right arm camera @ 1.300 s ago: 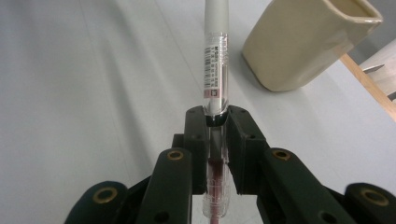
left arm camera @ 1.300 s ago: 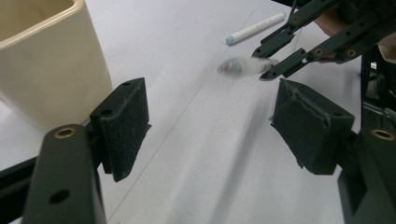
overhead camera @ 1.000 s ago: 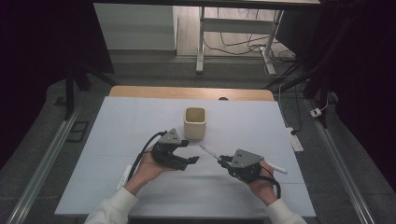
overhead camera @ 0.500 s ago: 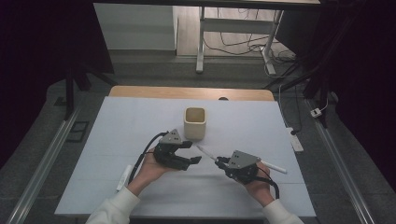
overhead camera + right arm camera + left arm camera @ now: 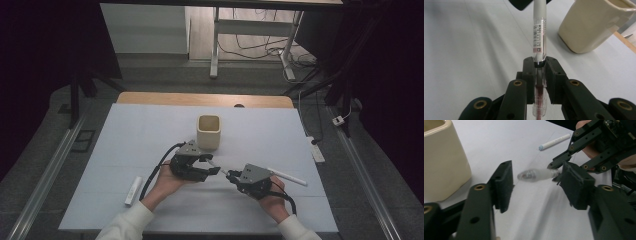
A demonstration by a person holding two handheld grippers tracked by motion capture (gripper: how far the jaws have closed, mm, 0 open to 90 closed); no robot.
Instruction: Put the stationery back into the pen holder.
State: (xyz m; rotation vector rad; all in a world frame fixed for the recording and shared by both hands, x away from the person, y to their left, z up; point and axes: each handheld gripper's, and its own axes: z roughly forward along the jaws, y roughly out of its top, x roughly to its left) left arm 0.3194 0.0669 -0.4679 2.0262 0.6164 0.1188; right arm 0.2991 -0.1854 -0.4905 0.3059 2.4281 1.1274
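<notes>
The right tool (image 5: 539,66) is pinching a capped pen (image 5: 539,30) above the tabletop (image 5: 150,135), aiming its cap between the spread left tool (image 5: 536,183), likely for uncapping.

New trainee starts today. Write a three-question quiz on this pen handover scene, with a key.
1. True or false: the right gripper is shut on the pen.
2. How do the left gripper's jaws stand about the pen's capped end? A: clamped on it. B: open, one on each side, apart from it. C: shut below it.
3. Fill in: the cream cup stands upright on the white table cover, and two more ____ lie flat on the cover, one by each forearm.

Key
1. True.
2. B.
3. Pens: one near the left forearm, one beyond the right gripper.
</notes>
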